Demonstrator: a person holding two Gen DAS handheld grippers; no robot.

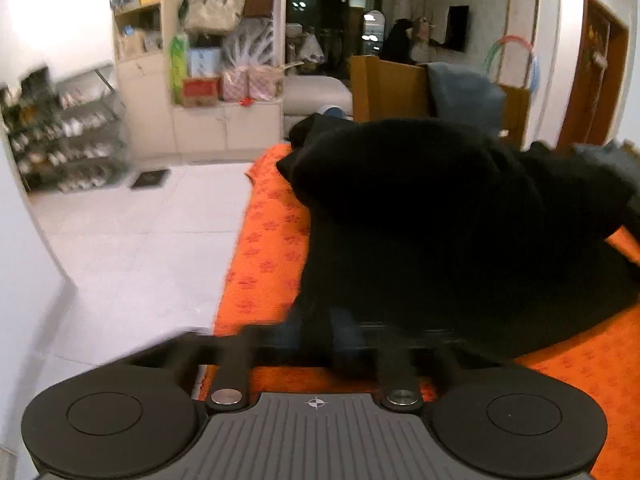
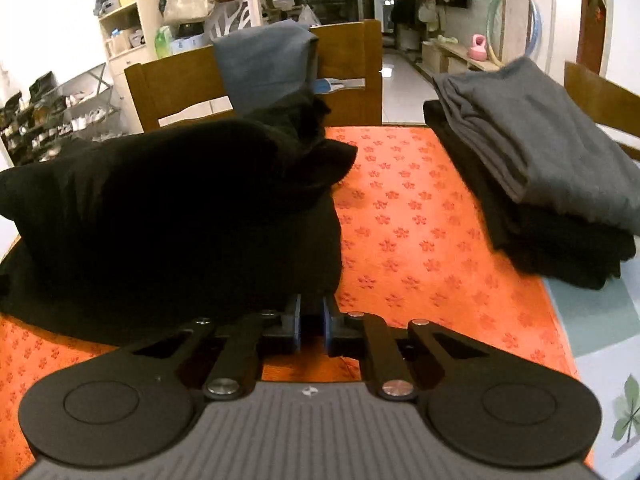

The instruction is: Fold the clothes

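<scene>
A black garment (image 1: pixel 440 220) lies bunched and puffed up on the orange flower-print tablecloth (image 1: pixel 268 248). My left gripper (image 1: pixel 320 324) is at its near left edge; motion blur smears the fingers, which look closed on the hem. In the right wrist view the same black garment (image 2: pixel 180 208) fills the left half. My right gripper (image 2: pixel 312 316) pinches its near right corner, with dark fabric in the narrow gap between the blue pads (image 2: pixel 297 314).
A stack of folded clothes (image 2: pixel 540 168), grey on top of black, sits at the table's right side. A wooden chair (image 2: pixel 348 64) behind the table carries a blue-grey garment (image 2: pixel 268 60). The table's left edge drops to white floor tiles (image 1: pixel 140 248); a shoe rack (image 1: pixel 68 132) stands beyond.
</scene>
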